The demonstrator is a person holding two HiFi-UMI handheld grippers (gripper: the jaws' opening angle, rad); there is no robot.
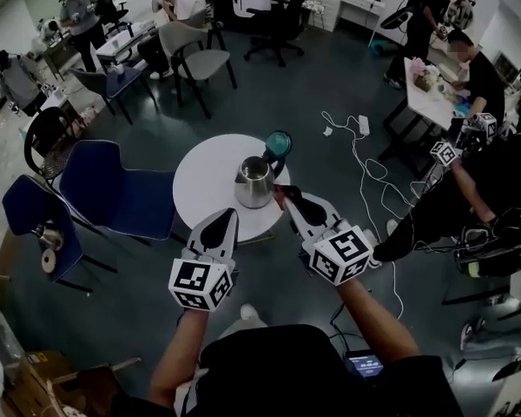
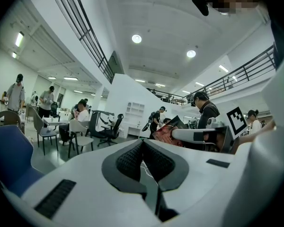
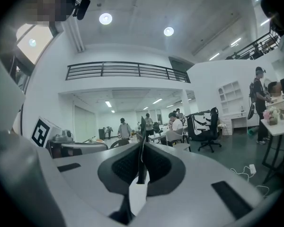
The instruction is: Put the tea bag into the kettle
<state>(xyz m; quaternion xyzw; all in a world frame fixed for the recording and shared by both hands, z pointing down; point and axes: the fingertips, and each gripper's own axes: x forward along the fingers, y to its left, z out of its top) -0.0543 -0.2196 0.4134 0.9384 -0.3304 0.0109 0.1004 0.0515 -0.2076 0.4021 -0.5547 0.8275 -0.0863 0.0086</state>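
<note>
Round white table [image 1: 200, 174] is the biggest thing in front of me. The steel kettle [image 1: 254, 183] stands on it, right of centre & close to the right edge. Its teal lid [image 1: 278, 143] is tipped up at the far side, so the mouth looks open from above.

R gripper [image 1: 284, 195] sits over the table's near right edge, just beside the kettle's near side. In the right gripper view its jaws are clenched on a thin flat thing seen edge-on, w/ a pale strip hanging below the pads. That's the tea bag [image 2: 166, 134], which the left gripper view shows as a reddish packet pinched at the R gripper's tip (I can't tell whether it's wrapped or bare).

L gripper [image 2: 142, 143] hangs over the table's near edge, apart from the kettle. Its jaws are pressed together at the tips w/ nothing between them.

Progress, as I judge it: pickup is done and the approach is nearly done, but the drop isn't. The bag is beside the kettle body, not over the mouth. Left to do is lift it a bit, carry it toward the far side until it's above the opening, then release. L gripper could steady the kettle if it shifts.
</note>
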